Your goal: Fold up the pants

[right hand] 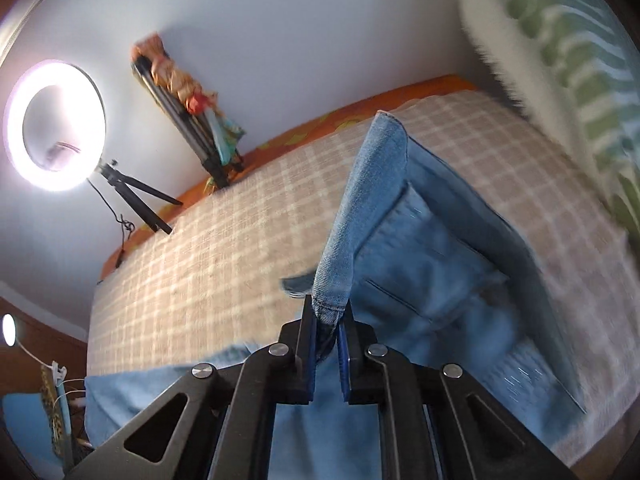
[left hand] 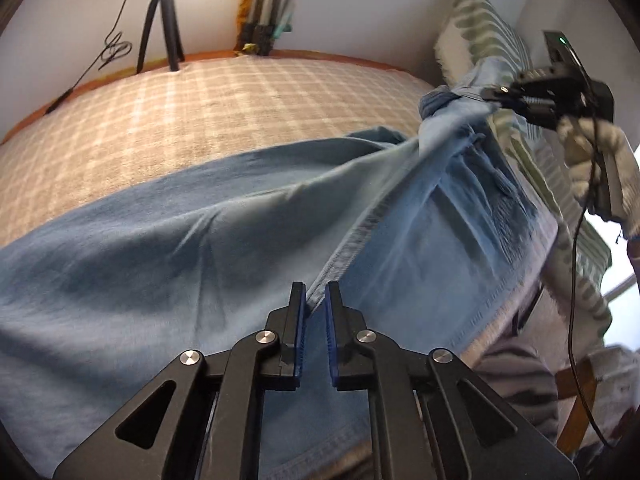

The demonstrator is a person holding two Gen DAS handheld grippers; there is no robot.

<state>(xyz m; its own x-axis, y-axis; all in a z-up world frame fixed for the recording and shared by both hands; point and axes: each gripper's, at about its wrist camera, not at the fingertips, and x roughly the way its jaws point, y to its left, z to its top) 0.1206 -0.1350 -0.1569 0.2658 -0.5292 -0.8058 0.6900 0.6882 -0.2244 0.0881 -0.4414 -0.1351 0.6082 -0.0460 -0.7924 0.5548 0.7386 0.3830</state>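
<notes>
No writing is legible. Both tilted-down grippers pinch the blue jeans (left hand: 168, 248) over the checked bedspread (left hand: 192, 112): left gripper (left hand: 317, 300) on a seam, right gripper (right hand: 329, 320) on a lifted fold.

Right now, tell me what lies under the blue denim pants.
Under the blue denim pants lies the beige checked bedspread, visible around them. Whatever sits beneath the spread-out cloth is covered. The left gripper and right gripper each pinch a lifted edge.
</notes>
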